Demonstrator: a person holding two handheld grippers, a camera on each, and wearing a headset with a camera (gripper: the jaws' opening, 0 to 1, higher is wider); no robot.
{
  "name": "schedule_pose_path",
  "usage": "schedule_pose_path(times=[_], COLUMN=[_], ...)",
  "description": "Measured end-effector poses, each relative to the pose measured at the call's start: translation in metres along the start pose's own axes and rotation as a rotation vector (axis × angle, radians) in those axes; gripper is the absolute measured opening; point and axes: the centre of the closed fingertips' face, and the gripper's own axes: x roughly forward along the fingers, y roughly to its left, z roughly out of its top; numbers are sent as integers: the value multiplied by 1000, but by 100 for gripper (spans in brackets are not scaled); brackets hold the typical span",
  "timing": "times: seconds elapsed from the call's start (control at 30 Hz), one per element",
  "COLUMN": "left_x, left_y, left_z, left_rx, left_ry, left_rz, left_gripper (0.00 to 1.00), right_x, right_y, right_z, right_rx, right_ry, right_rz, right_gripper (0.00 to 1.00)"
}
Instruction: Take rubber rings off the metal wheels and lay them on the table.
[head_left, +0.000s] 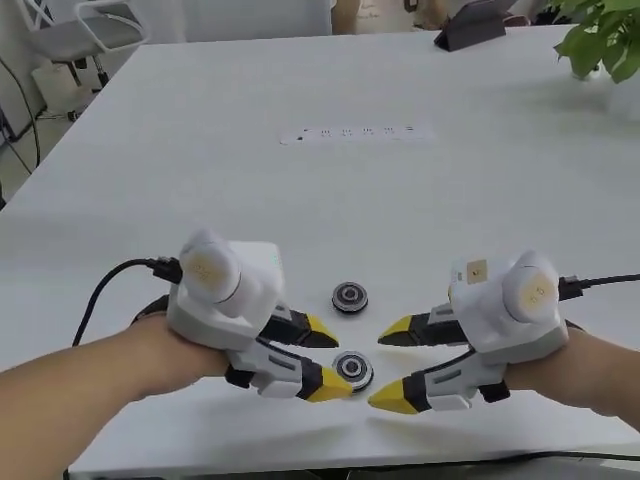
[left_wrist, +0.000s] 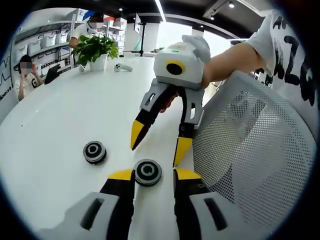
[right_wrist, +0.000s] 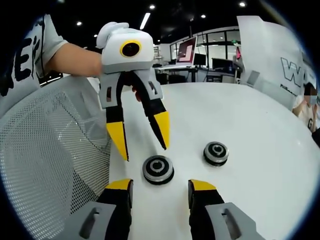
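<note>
Two empty grippers, jaws apart, flank near wheel (head_left: 352, 368); suggest left gripper (head_left: 338, 362) pins it, right gripper (head_left: 380, 368) peels rubber ring (right_wrist: 145, 170)

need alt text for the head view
An open left gripper and open right gripper point inward at a wheel near the table's front edge; a second wheel lies just beyond. A power strip and a plant sit farther back.

A white power strip (head_left: 355, 132) lies flat far ahead; a leafy potted plant (head_left: 605, 40) stands far right, a dark tablet (head_left: 470, 22) propped near it, a white chair (head_left: 90, 30) far left
</note>
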Motion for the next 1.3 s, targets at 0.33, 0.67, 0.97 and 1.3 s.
schedule_pose_path(times=[0.33,0.67,0.97,1.3], left_x=[10,14,15,15], left_y=[1,5,6,7], left_z=[-3,-7,-8,-8], left_rx=[3,25,88,72], left_ry=[14,27,38,9], left_rz=[12,51,95,125], left_gripper=[20,12,8,7], right_x=[2,1,3,10], right_y=[2,2,3,4], right_z=[-2,-6,-1,2], right_rx=[2,11,7,13], right_ry=[2,4,-5,-2], right_rz=[7,0,4,26], right_gripper=[42,41,40,37])
